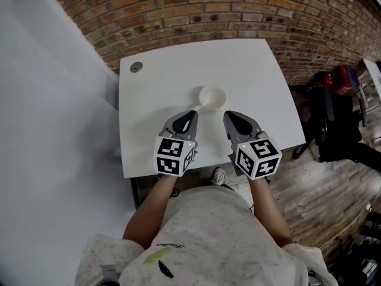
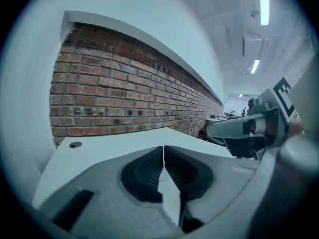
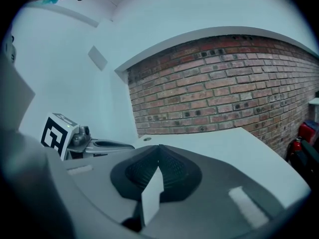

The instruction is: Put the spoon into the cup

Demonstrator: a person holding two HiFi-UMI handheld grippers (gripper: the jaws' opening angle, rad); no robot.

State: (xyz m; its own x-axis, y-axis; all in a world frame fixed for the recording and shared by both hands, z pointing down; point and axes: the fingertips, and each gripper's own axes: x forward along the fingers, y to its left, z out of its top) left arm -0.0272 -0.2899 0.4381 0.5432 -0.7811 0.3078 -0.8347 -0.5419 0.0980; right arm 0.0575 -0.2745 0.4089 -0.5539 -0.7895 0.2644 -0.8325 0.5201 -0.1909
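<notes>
A small white cup (image 1: 212,97) stands upright near the middle of the white table (image 1: 250,64). I see no spoon in any view. My left gripper (image 1: 191,113) is just short of the cup on its left, jaws shut with nothing between them (image 2: 163,148). My right gripper (image 1: 228,115) mirrors it on the cup's right, also shut and empty (image 3: 159,148). Both hover over the table's front part. Neither gripper view shows the cup. Each gripper view shows the other gripper: the right gripper (image 2: 249,128) and the left gripper (image 3: 84,143).
A round grey grommet (image 1: 136,67) sits in the table's far left corner. A brick wall (image 1: 238,11) runs behind the table and a white wall (image 1: 53,130) stands to the left. A red object (image 1: 338,76) and black gear (image 1: 333,124) lie on the wooden floor at the right.
</notes>
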